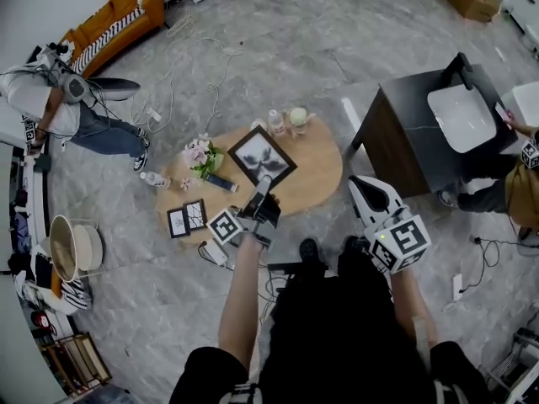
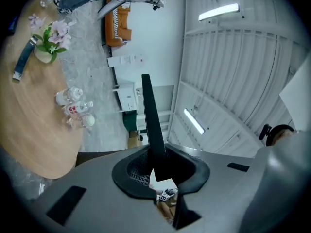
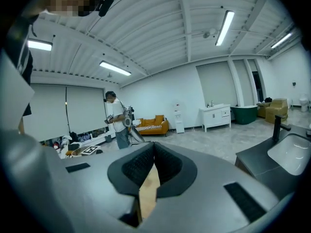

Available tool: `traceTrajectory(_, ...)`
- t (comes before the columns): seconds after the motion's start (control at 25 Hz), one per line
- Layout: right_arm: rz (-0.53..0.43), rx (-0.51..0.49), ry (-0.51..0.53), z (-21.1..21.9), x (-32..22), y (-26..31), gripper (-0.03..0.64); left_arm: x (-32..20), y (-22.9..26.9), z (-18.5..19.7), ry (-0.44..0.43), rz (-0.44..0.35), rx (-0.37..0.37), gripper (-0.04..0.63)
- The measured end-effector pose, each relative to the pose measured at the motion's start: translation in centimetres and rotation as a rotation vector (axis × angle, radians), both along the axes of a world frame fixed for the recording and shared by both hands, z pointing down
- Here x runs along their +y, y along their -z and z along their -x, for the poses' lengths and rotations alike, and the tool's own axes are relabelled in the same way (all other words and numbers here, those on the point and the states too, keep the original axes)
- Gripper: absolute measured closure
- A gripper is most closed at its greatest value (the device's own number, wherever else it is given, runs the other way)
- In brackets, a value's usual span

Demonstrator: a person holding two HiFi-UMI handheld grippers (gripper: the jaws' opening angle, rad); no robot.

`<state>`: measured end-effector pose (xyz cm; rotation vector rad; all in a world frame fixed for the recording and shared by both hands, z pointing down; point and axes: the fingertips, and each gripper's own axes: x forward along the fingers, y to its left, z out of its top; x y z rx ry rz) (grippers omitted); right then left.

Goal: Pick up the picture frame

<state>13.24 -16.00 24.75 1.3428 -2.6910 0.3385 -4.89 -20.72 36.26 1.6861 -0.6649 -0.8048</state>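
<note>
Left fingers: the left gripper (image 2: 158, 157) has both pads clamped on the near end of the picture frame (image 1: 262, 156), which runs out of the jaws edge-on as a thin dark blade.
Right fingers: the right gripper (image 3: 154, 147) carries nothing. Its tips meet, and only a sliver of light wood shows through the gap behind them.
Frame: it is black-bordered with a pale flower print. In the head view it is face up and turned like a diamond, held over the middle of the table (image 1: 324, 179). In the left gripper view its far end stands free against wall and ceiling, touching nothing.
Table edges: the table is oval and of light wood. Two small frames (image 1: 187, 219) lie at the near left rim. A vase of pink flowers (image 1: 202, 156) and a dark flat bar (image 1: 222, 183) sit just left of the held frame. A clear bottle (image 1: 276, 123) and a pale round container (image 1: 298, 118) stand at the far rim.
Right flank: the right gripper hangs at the table's right rim. A strip of floor separates that rim from the dark cabinet (image 1: 404, 141) with its white basin (image 1: 461, 118).
Open room: a wide stretch of grey marbled floor (image 1: 320, 40) runs beyond the far rim. White cables (image 1: 181, 66) trail across it toward the orange sofa (image 1: 114, 19) by the wall at upper left.
Bystanders: one person (image 1: 50, 99) stands at the left near the sofa, well apart from the table. A second person (image 1: 497, 192) is at the right edge beside the cabinet.
</note>
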Motion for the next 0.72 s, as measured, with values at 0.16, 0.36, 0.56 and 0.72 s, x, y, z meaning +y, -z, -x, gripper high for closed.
traceTrajectory(0.16, -0.041, -0.04, 0.032, 0.2, -0.3, 2.6, 0.604, 0.3, 4.1, 0.3, 0.023, -0.02, 0.003, 0.531)
traceTrajectory(0.36, -0.099, -0.051, 0.05, 0.0, -1.1, 5.4, 0.604, 0.9, 8.7, 0.4, 0.052, -0.043, 0.026, 0.531)
traceTrajectory(0.56, -0.139, -0.069, 0.062, 0.4, -1.6, 7.6, 0.604, 1.2, 12.7, 0.2, 0.055, -0.063, 0.0, 0.531)
traceTrajectory(0.72, -0.168, -0.073, 0.072, 0.4, -1.6, 8.9, 0.604, 1.7, 15.9, -0.3, 0.067, -0.108, 0.024, 0.531)
